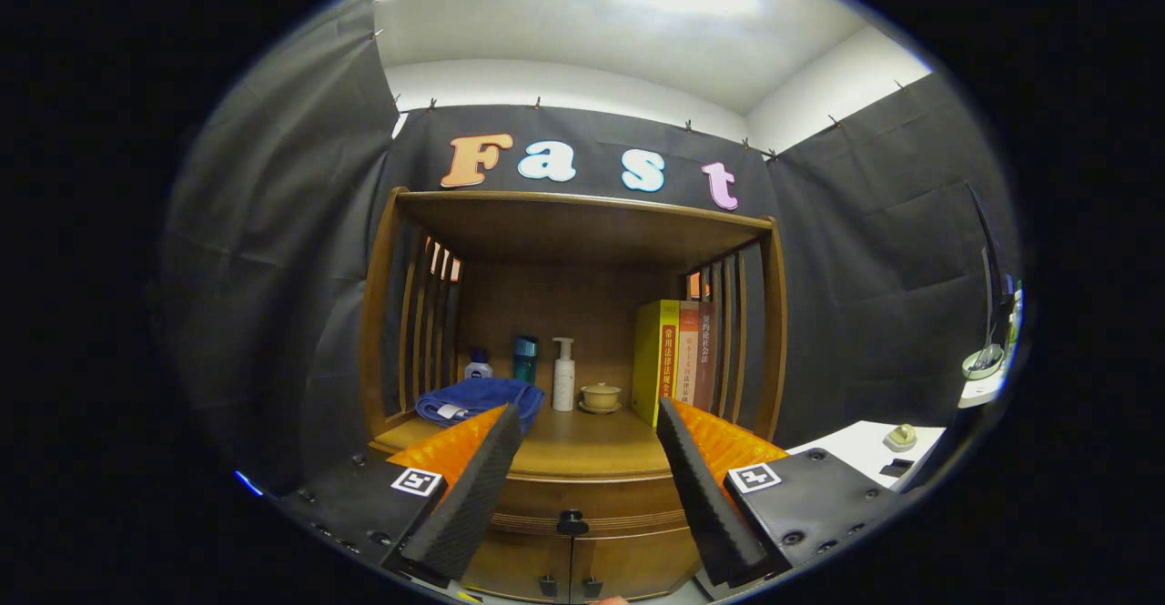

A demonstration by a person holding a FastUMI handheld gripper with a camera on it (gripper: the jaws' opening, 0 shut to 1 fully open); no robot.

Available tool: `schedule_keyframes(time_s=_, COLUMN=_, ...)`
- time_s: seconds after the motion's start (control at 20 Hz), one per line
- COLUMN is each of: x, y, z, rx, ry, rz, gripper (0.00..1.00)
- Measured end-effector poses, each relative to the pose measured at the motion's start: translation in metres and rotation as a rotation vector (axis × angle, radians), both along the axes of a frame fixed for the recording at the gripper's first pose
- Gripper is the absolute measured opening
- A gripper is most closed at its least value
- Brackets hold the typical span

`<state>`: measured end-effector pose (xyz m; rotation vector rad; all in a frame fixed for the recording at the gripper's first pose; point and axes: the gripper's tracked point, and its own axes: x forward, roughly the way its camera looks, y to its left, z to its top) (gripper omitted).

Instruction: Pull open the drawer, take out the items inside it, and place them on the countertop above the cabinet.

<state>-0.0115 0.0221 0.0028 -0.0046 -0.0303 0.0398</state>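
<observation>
At lower centre of frame, drawer (582,496) shut, knob (572,523) between fingers of gripper (587,423), fingers wide apart, empty. Step: approach. Next: descend, close on knob, pull straight. Countertop (582,446) above.

Staged household booth, not a lived-in room. Walled on three sides by black cloth (874,250) pinned below a white ceiling (582,32). Furnished with one wooden cabinet (582,223) having slatted sides, a countertop (582,446) and a drawer (582,500) with a dark knob (572,523). Dressed with home items: folded blue towel (478,398), pump bottle (563,375), small jars, lidded cup (601,397), upright books (678,355). White desk (856,450) beside cabinet.
</observation>
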Motion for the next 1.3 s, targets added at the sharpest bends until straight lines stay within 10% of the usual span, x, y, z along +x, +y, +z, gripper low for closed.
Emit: schedule_keyframes(time_s=1.3, x=-0.001, y=0.010, z=-0.033, rx=0.016, ry=0.059, rz=0.013, gripper=0.98)
